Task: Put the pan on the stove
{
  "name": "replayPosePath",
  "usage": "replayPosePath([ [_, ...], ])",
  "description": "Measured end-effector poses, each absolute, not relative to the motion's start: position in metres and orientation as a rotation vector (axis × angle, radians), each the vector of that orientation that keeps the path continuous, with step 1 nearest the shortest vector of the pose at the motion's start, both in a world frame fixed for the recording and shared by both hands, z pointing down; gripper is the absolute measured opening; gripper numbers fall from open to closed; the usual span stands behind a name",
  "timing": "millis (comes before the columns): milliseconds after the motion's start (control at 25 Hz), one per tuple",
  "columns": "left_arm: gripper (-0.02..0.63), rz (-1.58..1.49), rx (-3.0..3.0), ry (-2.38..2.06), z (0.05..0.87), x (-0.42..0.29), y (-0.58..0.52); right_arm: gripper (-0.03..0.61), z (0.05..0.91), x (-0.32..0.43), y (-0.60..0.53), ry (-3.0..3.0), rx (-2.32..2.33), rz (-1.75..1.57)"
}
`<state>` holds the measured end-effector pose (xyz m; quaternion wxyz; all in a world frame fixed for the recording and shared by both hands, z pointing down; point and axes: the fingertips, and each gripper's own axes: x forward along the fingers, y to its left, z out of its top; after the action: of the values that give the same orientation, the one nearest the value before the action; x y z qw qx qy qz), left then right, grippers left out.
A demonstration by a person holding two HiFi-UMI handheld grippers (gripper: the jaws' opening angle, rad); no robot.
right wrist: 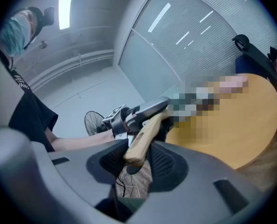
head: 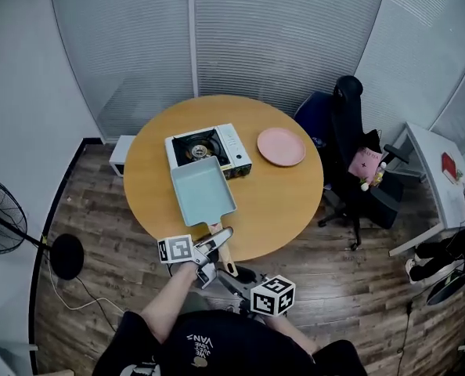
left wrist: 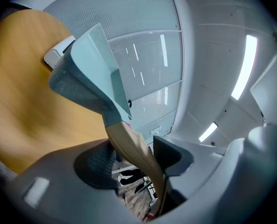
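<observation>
Right gripper (right wrist: pixel 138 158) sits closest to me, its jaws narrowed onto the blunt butt of the handle (right wrist: pixel 141 141), and the ribbed dark pads appear to press on both sides of it. Just beyond it, my left gripper (left wrist: pixel 136 160) clamps the same handle further up, with the stick running slantwise between its pads. So I have the pan (head: pixel 203 190) in a two-handed hold. From the head view it lies at the near middle of the table (head: pixel 287 202), its far edge overlapping the near side of the stove (head: pixel 217 143) and its handle sticking out over the near table edge. The left gripper view shows its underside clear of the tabletop, so I judge it lifted. The pick-up looks done; what is left is to carry it farther until it sits over the burner (head: pixel 196 149), then lower it and let go. The pan is a shallow rectangular tray in matte pale teal, with sloped walls and a speckled grey base. Its handle is smooth light wood, rounded at the end. The stove is a boxy white tabletop unit with a black ringed burner. To its right lies a flat round pink plate (head: pixel 281 146). The table is round with a plain warm wood top.
</observation>
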<state>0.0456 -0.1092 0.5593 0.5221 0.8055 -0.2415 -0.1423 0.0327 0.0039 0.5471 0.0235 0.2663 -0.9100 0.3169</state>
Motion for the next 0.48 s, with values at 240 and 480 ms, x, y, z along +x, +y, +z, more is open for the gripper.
replayPosePath([
  [240,0.238,-0.345,1.926,-0.614,0.567,0.046,-0.117,0.129,0.555,0.036,-0.004,-2.824,0.779,0.984],
  [480,0.238,-0.341,1.923,-0.609,0.570,0.047,-0.149,0.129,0.558,0.036,-0.035,-2.818,0.789,0.972],
])
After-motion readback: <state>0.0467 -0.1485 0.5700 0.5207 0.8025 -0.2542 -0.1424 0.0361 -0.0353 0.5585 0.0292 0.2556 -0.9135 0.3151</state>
